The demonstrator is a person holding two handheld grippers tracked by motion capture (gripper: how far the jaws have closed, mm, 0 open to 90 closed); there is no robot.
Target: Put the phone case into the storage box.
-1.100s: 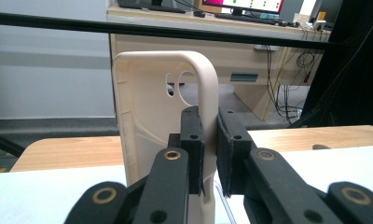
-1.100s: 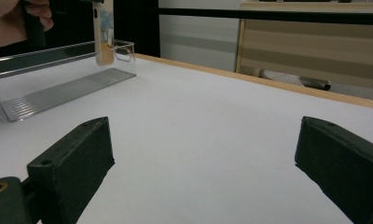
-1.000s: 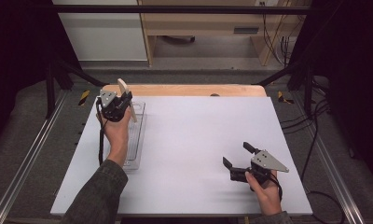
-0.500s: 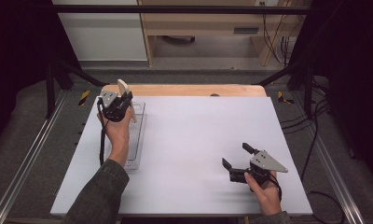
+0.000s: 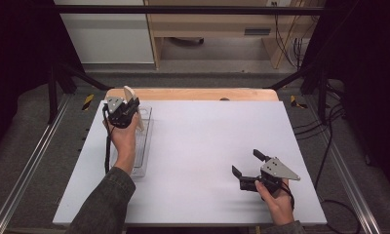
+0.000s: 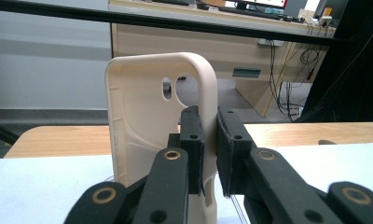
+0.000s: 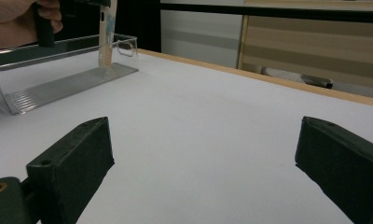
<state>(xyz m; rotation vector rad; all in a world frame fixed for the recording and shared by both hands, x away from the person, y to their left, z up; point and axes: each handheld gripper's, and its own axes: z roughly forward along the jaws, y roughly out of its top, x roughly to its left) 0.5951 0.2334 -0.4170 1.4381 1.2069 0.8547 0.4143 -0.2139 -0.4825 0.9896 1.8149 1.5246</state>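
A cream phone case stands upright, its two camera holes near the top. My left gripper is shut on the case's right side wall, with the pads pressed against it. In the high view the left gripper holds the case over the far end of a clear ribbed plastic tray at the table's left. The case's lower end reaches the tray's floor in the right gripper view. My right gripper rests open near the front right, nothing between its jaws.
The white tabletop has a wooden strip along its far edge. Metal rails run down both sides of the table. A cabinet and cables stand beyond the far edge.
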